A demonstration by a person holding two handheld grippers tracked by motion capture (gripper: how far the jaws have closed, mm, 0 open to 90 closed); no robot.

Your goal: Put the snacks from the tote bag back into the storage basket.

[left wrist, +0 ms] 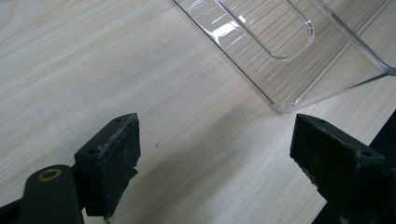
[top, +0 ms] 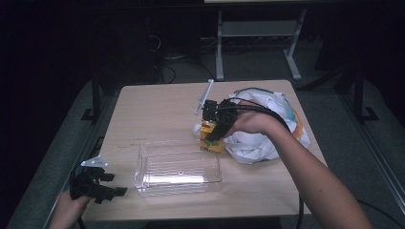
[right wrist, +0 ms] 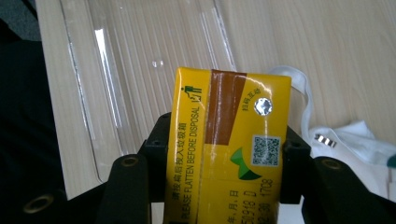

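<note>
A yellow drink carton (right wrist: 229, 140) with a brown stripe and a QR code sits clamped between the jaws of my right gripper (right wrist: 226, 158). From above, that carton (top: 211, 137) hangs just past the far right corner of a clear plastic bin (top: 177, 168), with the right gripper (top: 216, 130) shut on it. The bin (right wrist: 140, 70) lies beyond the carton in the right gripper view. My left gripper (top: 112, 186) rests at the table's front left, jaws wide apart and empty. Ahead of the left gripper (left wrist: 217, 163) stands a corner of the bin (left wrist: 289, 56).
A crumpled white plastic bag (top: 265, 124) lies right of the carton, under the person's right hand. A white pen-like stick (top: 204, 97) lies toward the far edge. The wooden table (top: 153, 109) ends close to the left gripper; table legs and cables stand beyond on the dark floor.
</note>
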